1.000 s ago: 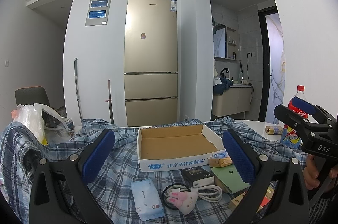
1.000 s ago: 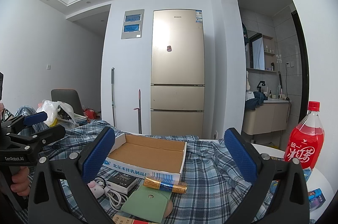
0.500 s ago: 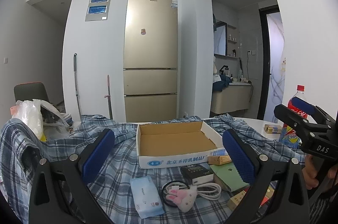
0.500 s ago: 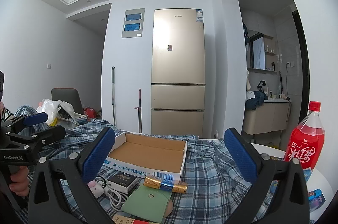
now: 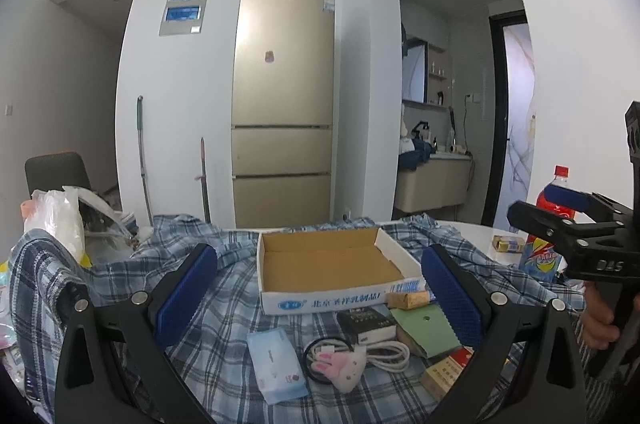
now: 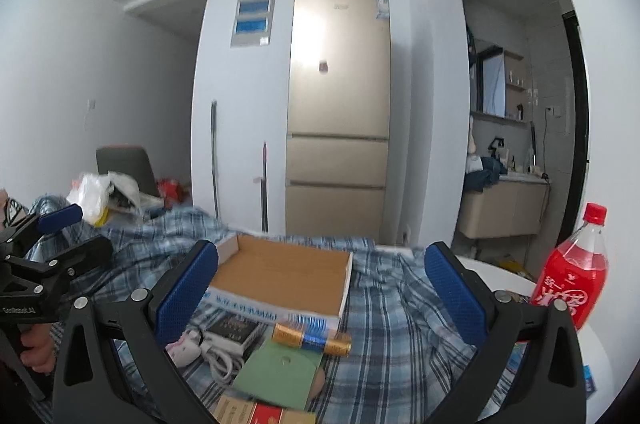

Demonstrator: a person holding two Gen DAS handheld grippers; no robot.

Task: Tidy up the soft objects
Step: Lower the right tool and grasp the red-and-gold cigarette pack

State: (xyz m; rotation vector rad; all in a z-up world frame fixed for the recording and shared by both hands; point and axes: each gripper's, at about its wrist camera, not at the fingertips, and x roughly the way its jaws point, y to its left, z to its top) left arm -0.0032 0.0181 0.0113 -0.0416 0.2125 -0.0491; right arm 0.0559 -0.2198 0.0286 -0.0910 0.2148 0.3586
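gold fridge [image 5: 282, 104] centre frame; red soda bottle [image 6: 572, 276] right edge; mop [image 5: 141, 160] left of fridge

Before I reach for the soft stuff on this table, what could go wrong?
The pink plush bunny lies against the coiled white cable, so a pinch may drag the cable along. The tall red soda bottle stands close beside the right gripper; a sideways swing could topple it. The loose blue plaid cloth might bunch up and shift the open cardboard box.
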